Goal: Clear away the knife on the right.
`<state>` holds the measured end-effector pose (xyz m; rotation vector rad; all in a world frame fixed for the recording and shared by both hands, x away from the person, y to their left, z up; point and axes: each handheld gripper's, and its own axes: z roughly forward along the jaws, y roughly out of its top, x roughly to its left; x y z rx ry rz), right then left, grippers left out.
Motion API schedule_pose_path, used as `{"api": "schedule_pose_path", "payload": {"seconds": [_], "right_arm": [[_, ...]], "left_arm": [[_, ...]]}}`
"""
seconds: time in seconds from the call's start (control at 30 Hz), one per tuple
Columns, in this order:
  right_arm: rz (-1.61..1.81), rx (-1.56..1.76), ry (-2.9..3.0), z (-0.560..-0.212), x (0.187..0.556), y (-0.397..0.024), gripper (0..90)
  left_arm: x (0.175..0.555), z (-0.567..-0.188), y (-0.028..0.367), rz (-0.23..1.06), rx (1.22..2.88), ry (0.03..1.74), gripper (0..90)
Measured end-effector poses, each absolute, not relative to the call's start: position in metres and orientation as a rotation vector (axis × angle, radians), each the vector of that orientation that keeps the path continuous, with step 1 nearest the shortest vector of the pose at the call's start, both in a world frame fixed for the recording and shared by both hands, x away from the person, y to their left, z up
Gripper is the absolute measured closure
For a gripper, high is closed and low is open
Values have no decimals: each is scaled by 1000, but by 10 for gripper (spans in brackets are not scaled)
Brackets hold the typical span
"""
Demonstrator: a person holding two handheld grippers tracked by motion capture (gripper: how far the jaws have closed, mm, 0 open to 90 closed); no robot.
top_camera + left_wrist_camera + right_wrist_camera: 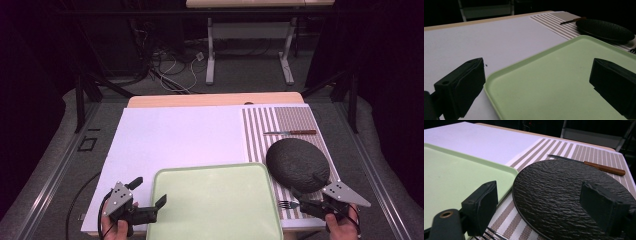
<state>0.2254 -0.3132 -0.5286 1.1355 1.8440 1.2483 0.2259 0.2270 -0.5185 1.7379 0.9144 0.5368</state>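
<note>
A pale green tray (215,200) lies at the table's near edge. To its right, a round black textured plate (297,165) rests on a striped placemat (257,135). My left gripper (148,192) is open, its jaws standing either side of the tray's left rim (499,75) without touching it. My right gripper (306,185) is open at the plate's near edge, and the plate (564,190) spreads out between and beyond its jaws. A fork (286,204) lies on the mat just left of the right gripper. A wooden-handled knife (290,132) lies beyond the plate.
A white board (170,140) covers most of the wooden table. The tray's right edge (506,172) sits close to the plate. Beyond the table's far edge are a floor with cables (175,70) and another table's legs (211,50).
</note>
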Motion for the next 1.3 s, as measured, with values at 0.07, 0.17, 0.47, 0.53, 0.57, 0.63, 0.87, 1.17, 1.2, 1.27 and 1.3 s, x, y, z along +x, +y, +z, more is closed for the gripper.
{"api": "schedule_pose_path", "payload": {"seconds": [0.07,0.17,0.47,0.53,0.57,0.63,0.87,1.17,1.2,1.27,1.3], "right_arm": [[1234,1155,1842,-528,226,-314,142],[1232,1156,1829,-527,227,-314,142],[1168,1277,1807,-521,237,-320,143],[1133,1277,1838,-521,238,-324,156],[1113,1259,1839,-520,239,-326,166],[1060,1241,1834,-518,241,-331,172],[1047,1326,1845,-511,254,-349,238],[1042,1415,1791,-500,260,-362,344],[1058,1449,1779,-497,263,-367,374],[1073,1462,1773,-496,264,-368,392],[1090,1459,1769,-495,267,-370,427]], "left_arm": [[226,-519,227,534,1738,916,4],[226,-519,228,544,1734,919,4],[227,-521,228,539,1720,936,4],[228,-521,227,542,1715,941,4],[228,-521,227,544,1712,943,4],[228,-522,227,542,1714,945,4],[226,-522,227,550,1723,952,4],[223,-523,225,547,1708,957,3],[221,-523,225,555,1714,962,4],[220,-523,224,560,1718,968,4],[220,-523,224,564,1718,970,4]]}}
